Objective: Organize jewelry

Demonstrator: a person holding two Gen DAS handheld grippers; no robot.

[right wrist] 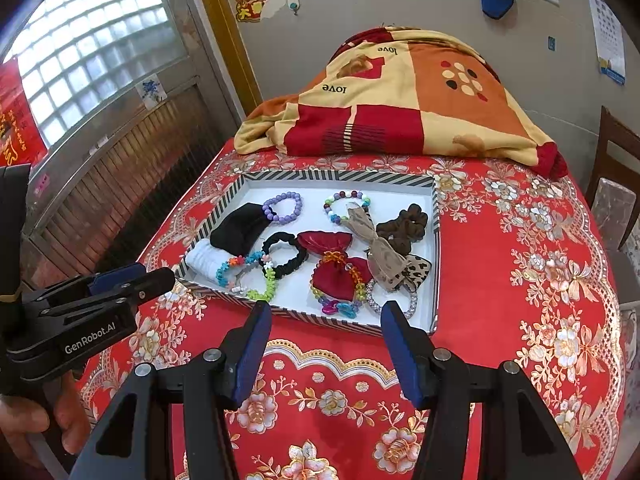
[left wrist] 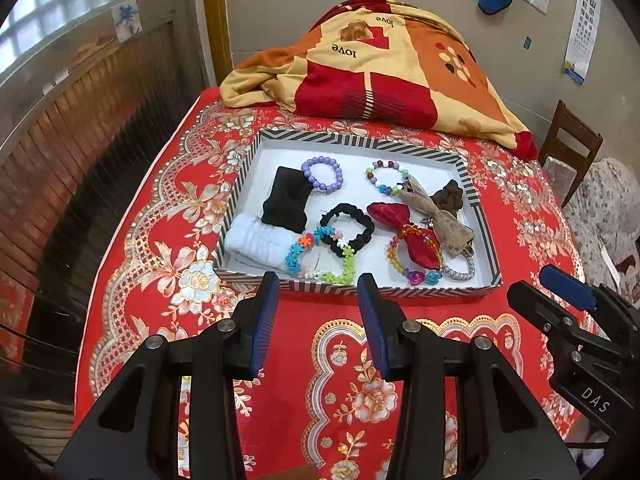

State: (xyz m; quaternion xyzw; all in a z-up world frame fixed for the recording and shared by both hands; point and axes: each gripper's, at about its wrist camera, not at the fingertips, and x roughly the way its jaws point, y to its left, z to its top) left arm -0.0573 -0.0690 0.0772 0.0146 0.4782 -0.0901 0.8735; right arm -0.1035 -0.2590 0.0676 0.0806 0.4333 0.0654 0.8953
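Red tablecloth [left wrist: 320, 320]; both jaws wide, empty

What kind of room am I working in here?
Most likely a lived-in room of a home, not a lab. A red floral tablecloth covers the table, a folded patchwork blanket printed "love" lies at its far end, and a wooden chair stands by a wall with an eye chart.

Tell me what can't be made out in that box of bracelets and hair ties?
- Red bow: in both views, its middle is covered by the orange bracelet.
- White band: far end under the black cloth, both views.
- Silver tie: part hidden by the tan bow and the right gripper.
- Box near wall: partly behind the left gripper.
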